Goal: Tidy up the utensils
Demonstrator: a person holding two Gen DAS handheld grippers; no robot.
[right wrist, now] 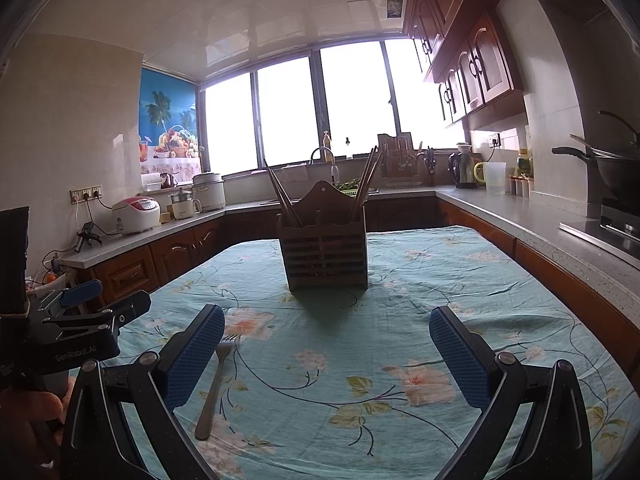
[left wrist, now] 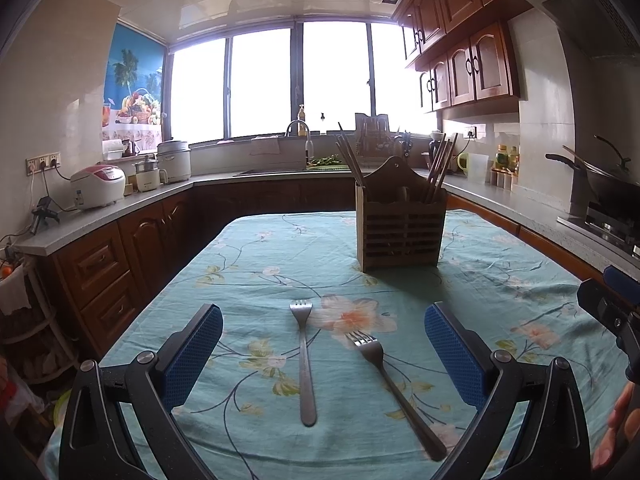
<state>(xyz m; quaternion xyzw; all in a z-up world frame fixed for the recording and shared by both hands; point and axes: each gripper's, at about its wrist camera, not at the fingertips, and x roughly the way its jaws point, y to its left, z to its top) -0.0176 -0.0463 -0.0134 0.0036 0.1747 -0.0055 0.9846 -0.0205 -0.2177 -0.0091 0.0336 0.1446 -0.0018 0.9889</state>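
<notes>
Teal floral cloth (left wrist: 280, 248) covers the worktop; a wooden holder (left wrist: 400, 232) with chopsticks (left wrist: 350, 156) stands mid-table. Two forks (left wrist: 306, 360) (left wrist: 394, 384) lie nearer, apparently not touching. Both grippers (left wrist: 324, 352) (right wrist: 326, 354) hover, fingers wide, empty.

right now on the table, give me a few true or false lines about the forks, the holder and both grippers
1. Two forks, one and the other, lie on the tablecloth. True.
2. The left gripper is shut on a fork. False: it is open, with both forks lying between its fingers.
3. The wooden holder has chopsticks standing in it. True.
4. The holder lies on its side. False: it stands upright.
5. The right gripper holds a fork. False: it is open and empty.
</notes>
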